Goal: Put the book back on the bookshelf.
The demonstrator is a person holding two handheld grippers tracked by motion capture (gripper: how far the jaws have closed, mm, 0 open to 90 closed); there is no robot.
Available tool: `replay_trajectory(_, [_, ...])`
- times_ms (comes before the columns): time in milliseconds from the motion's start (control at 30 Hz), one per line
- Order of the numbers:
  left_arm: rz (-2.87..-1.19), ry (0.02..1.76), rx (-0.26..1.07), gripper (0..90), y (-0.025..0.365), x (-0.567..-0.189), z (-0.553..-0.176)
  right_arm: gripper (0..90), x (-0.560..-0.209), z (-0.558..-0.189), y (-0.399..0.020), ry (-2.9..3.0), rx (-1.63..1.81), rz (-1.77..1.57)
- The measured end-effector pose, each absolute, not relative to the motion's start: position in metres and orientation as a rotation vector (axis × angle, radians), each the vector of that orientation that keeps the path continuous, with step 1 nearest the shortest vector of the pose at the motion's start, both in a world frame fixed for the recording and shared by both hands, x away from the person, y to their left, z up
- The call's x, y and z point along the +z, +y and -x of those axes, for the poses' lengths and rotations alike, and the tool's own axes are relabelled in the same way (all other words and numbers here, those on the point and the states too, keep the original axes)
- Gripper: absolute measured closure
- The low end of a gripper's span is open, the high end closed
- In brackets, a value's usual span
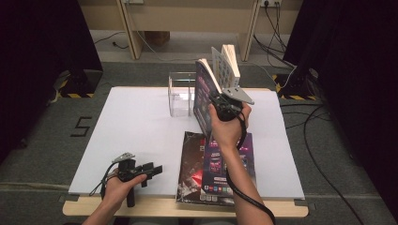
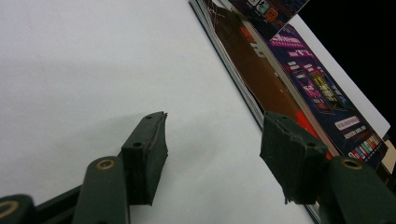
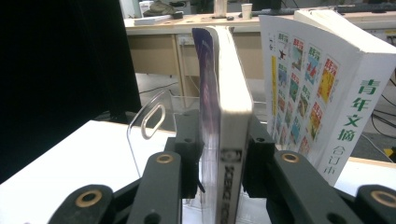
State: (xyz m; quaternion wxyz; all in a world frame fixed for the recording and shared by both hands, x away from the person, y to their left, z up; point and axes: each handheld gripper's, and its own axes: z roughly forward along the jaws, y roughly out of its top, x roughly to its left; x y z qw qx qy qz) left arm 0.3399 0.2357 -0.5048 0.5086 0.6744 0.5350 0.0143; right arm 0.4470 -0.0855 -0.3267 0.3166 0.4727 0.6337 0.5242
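A purple-covered book (image 1: pixel 204 91) (image 3: pixel 224 93) stands upright at the back of the white table top (image 1: pixel 136 131). My right gripper (image 1: pixel 213 99) (image 3: pixel 219 156) holds it near its lower end, one pad against each face. A thick white book (image 1: pixel 226 65) (image 3: pixel 322 84) with Chinese lettering on its spine leans just right of it. My left gripper (image 1: pixel 151 170) (image 2: pixel 212 154) rests low at the table's front left, jaws open with nothing between them.
A clear acrylic stand (image 1: pixel 180 93) (image 3: pixel 147 119) sits left of the upright books. Two glossy magazines (image 1: pixel 216 168) (image 2: pixel 280 70) lie flat, overlapping, at the front centre, just right of my left gripper. Cables run over the floor at the right.
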Motion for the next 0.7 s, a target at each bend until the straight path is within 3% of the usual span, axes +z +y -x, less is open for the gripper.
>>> replay_trajectory(333, [-1.617,1.291,0.036,40.0,0.236,-0.505,-0.340,72.7,-0.317,-0.457,-0.084,1.661,1.372,-1.277])
replay_trajectory(700, [-1.616,1.293,0.040,40.0,0.238,-0.504,-0.340,80.0,-0.312,-0.466,-0.074,1.696,1.311,-1.294])
